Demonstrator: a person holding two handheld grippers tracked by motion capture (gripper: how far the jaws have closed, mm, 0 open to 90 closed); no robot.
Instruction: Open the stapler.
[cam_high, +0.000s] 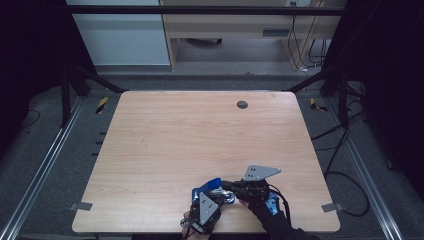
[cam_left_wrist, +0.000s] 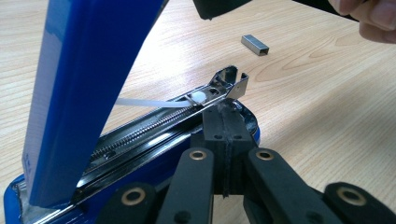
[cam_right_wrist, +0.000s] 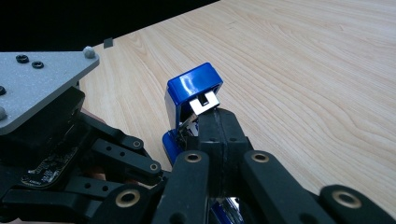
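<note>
A blue stapler (cam_high: 213, 186) lies near the table's front edge, its lid swung up. In the left gripper view the raised blue lid (cam_left_wrist: 79, 88) stands at the left and the bare metal staple rail (cam_left_wrist: 159, 123) runs toward the front. My left gripper (cam_left_wrist: 223, 122) is shut, its tips against the stapler's front end beside the rail. A short strip of staples (cam_left_wrist: 255, 45) lies on the wood beyond. My right gripper (cam_right_wrist: 216, 122) is shut too, its tips just under the lid's metal end (cam_right_wrist: 204, 102). In the high view the left gripper (cam_high: 209, 195) and right gripper (cam_high: 229, 186) meet at the stapler.
The wooden table (cam_high: 190, 135) has a round cable hole (cam_high: 242, 104) at the back. Metal brackets (cam_high: 80, 205) sit at its front corners. A hand (cam_left_wrist: 373, 18) holds the right gripper close by. Dark frame rails and cables surround the table.
</note>
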